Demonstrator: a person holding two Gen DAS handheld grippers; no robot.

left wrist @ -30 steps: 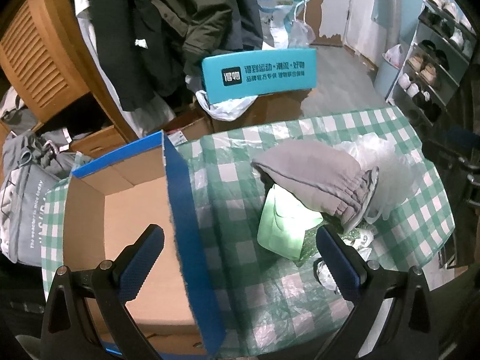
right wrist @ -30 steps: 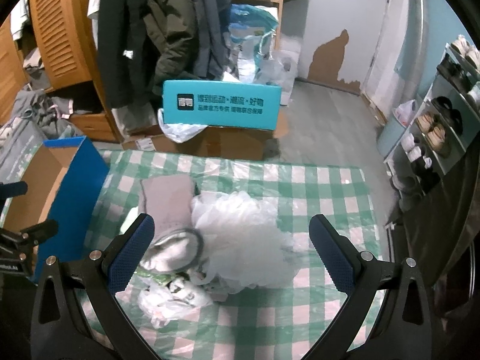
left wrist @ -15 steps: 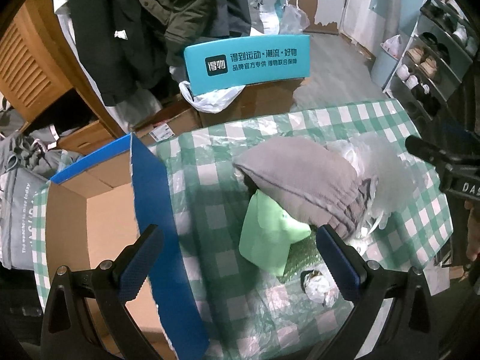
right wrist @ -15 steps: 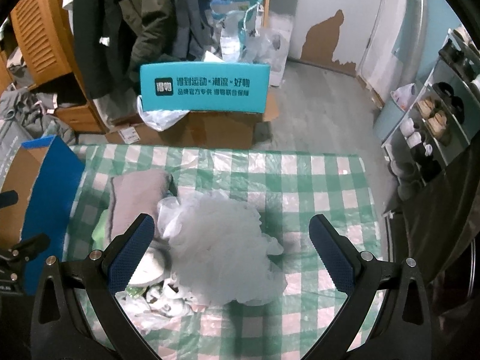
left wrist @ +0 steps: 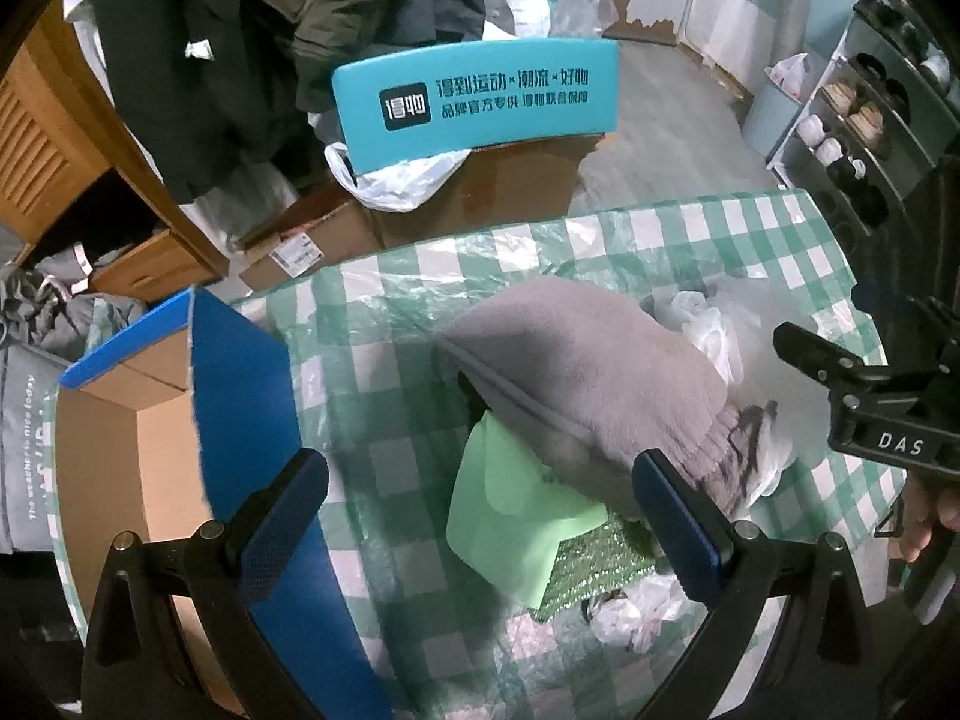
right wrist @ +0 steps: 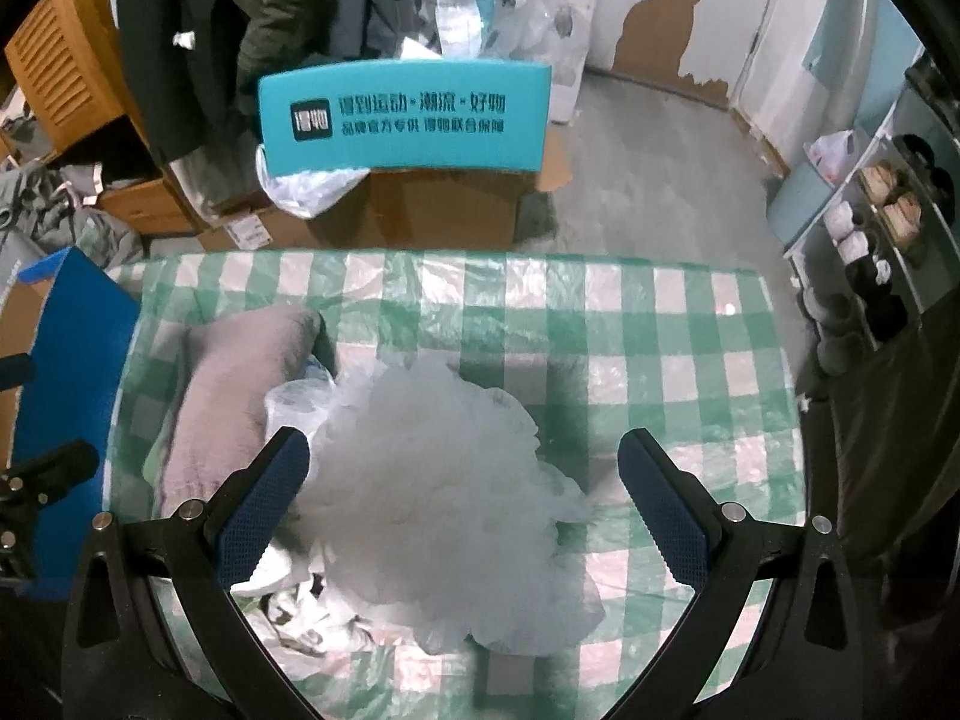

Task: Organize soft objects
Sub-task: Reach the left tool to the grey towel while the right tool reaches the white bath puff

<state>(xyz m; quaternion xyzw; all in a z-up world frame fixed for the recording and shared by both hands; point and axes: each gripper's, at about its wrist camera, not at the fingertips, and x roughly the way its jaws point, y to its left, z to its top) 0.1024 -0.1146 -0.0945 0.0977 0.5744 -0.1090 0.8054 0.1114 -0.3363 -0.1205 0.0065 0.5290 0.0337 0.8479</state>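
The left tongs (left wrist: 480, 516) are spread wide and grip nothing, hanging above the surface covered in green-and-white checked cloth under clear plastic film (left wrist: 384, 360). Between their blue-padded fingers (left wrist: 282, 522) lies a folded pale green cloth (left wrist: 510, 522), its upper edge tucked under a grey fleece garment with a ribbed cuff (left wrist: 576, 372). Under the green cloth's lower right corner shows a patch of darker green textured material (left wrist: 600, 570), and just below that a small crumpled clear plastic bag (left wrist: 636, 612). To the left of the soft pile, an open brown cardboard box with blue outer flaps (left wrist: 240, 396) sits on the surface, one flap standing up beside the left finger.

The right tongs (right wrist: 462, 492) are likewise released, holding nothing, and frame a fluffy white mesh puff (right wrist: 444, 480) that rests on the surface against the grey garment's right side. Crumpled white plastic (right wrist: 300, 630) lies at the puff's lower left. In the left wrist view the right tool appears at the right edge as a black body, with fingertips of a hand (left wrist: 936, 516) on its handle.

Beyond the surface's far edge a brown carton carries a teal sign with printed characters (right wrist: 408, 114). Dark coats (right wrist: 252, 12) hang at the upper left, and a shelf rack of shoes (right wrist: 876, 222) stands at the right.
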